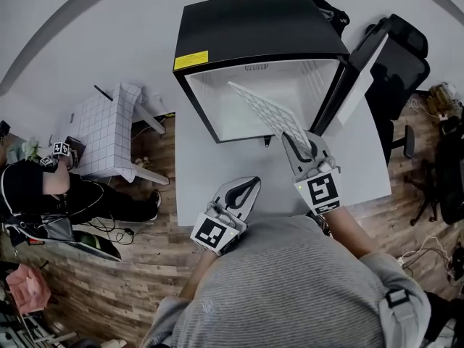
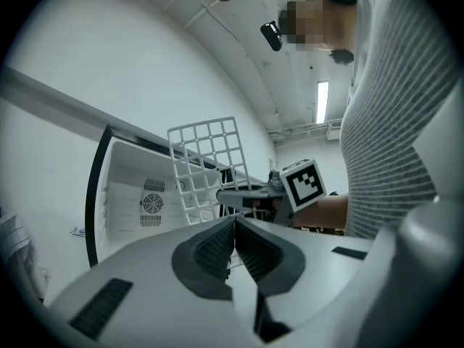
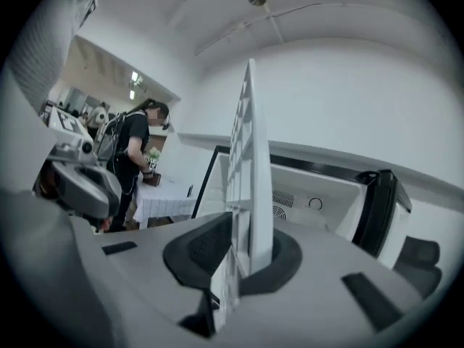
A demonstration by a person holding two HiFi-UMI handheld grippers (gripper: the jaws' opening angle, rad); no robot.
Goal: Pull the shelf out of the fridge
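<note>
Small black fridge [image 1: 254, 27] stands on the white bench [image 1: 210, 172], with its door [image 1: 362, 71] swung open to the right and the white cavity exposed. The white wire shelf [image 1: 264, 111] is off its rails and held in front of the opening. It is turned up on edge and slants from the right gripper [image 1: 297, 142] toward the cavity. Whether its far corner is still inside the opening cannot be told from the head view. In the right gripper view the shelf [image 3: 250, 165] appears edge-on and upright. The right gripper [image 3: 243, 256] has its fingers [image 3: 206, 249] clamped on the shelf's near edge, one pad on each face. The left gripper [image 1: 246, 187] hangs low over the front of the bench, apart from the shelf and the fridge. In its own view its fingers [image 2: 217, 249] are pressed together with nothing between them. The shelf [image 2: 206, 165] and the fridge [image 2: 138, 194] lie beyond them.
</note>
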